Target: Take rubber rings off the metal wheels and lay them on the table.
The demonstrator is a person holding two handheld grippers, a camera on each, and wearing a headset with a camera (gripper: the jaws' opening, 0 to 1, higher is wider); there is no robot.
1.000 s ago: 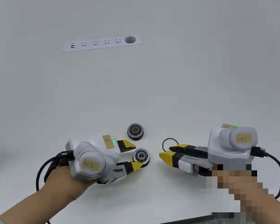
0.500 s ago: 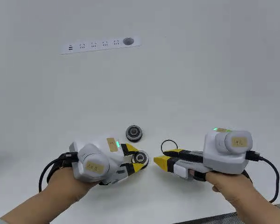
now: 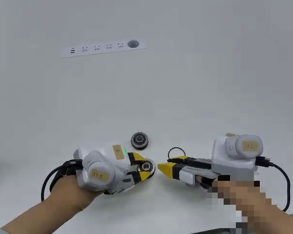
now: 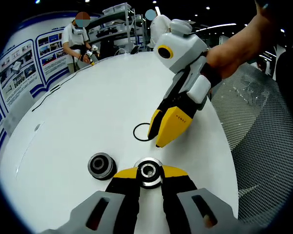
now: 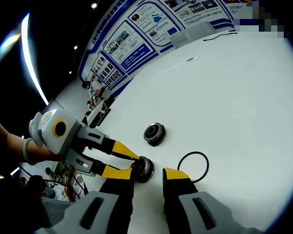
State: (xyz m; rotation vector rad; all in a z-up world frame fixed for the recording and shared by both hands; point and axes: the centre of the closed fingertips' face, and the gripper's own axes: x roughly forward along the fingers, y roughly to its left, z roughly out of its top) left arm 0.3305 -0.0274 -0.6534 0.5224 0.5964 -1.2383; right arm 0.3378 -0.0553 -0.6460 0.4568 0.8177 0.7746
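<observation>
The place was an indoor lab or demonstration hall rather than a home. A broad white table (image 3: 210,87) carried a white power strip (image 3: 102,47) near its far edge. Blue-framed information posters (image 5: 136,48) with photographs and text lined the wall behind it. Beyond the table's end stood metal shelving (image 4: 117,12) holding what looked like storage bins, though it was small and distorted in the left gripper view. A person (image 4: 80,36) stood there under bright ceiling strip lights (image 4: 219,25), and grey mesh (image 4: 263,146) ran alongside the table.
</observation>
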